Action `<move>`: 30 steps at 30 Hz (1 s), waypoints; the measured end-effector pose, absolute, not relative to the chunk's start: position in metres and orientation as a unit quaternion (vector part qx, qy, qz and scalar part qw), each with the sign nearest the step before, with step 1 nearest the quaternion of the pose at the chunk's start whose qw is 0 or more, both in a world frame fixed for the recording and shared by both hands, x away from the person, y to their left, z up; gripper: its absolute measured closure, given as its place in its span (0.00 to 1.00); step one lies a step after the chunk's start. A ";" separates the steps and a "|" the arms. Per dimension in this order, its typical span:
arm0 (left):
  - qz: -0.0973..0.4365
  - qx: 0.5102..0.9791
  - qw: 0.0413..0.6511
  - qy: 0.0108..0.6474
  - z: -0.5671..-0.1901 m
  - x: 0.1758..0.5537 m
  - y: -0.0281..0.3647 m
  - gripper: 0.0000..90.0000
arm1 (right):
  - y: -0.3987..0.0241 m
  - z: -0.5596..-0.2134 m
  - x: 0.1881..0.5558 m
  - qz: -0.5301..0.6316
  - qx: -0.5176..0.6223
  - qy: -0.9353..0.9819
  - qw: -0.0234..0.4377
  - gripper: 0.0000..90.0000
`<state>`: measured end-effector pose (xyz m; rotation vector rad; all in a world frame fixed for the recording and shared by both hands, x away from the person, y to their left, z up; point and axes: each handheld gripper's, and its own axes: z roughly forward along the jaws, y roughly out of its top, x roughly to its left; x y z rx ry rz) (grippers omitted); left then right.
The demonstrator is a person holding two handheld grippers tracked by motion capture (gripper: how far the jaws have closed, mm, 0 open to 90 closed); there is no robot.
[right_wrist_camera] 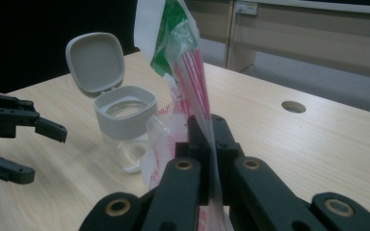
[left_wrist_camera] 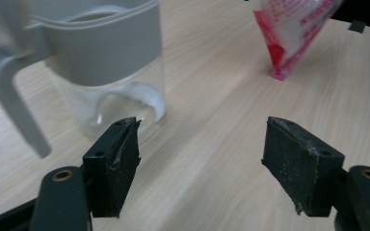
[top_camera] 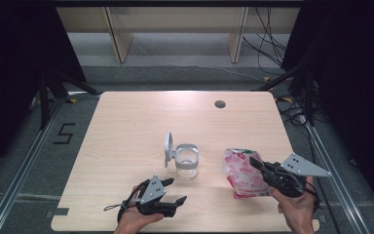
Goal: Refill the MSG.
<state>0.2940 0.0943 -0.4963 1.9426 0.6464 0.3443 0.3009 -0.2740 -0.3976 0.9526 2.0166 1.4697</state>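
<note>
A clear jar with a grey collar and a flipped-up grey lid stands mid-table; a little white residue lies at its bottom. A pink, white and green plastic pouch hangs to its right, pinched by my right gripper, which is shut on the pouch's film. My left gripper is open near the front edge, its black pads empty and pointing at the jar from just short of it.
A round cable hole sits in the far part of the wooden table. Beyond the table are a wooden bench, cables on the floor and black curtains at both sides.
</note>
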 end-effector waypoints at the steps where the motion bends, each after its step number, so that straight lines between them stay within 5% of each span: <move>1: 0.142 0.806 0.511 0.265 -0.496 0.293 0.090 0.31 | -0.273 -0.397 0.301 0.533 0.345 0.735 0.237 1.00; 18: 0.113 0.822 0.521 0.202 -0.503 0.298 -0.008 0.31 | -0.264 -0.369 0.306 0.536 0.320 0.743 0.241 1.00; 30: 0.157 0.809 0.527 0.208 -0.503 0.308 -0.055 0.32 | -0.251 -0.344 0.309 0.548 0.303 0.742 0.239 1.00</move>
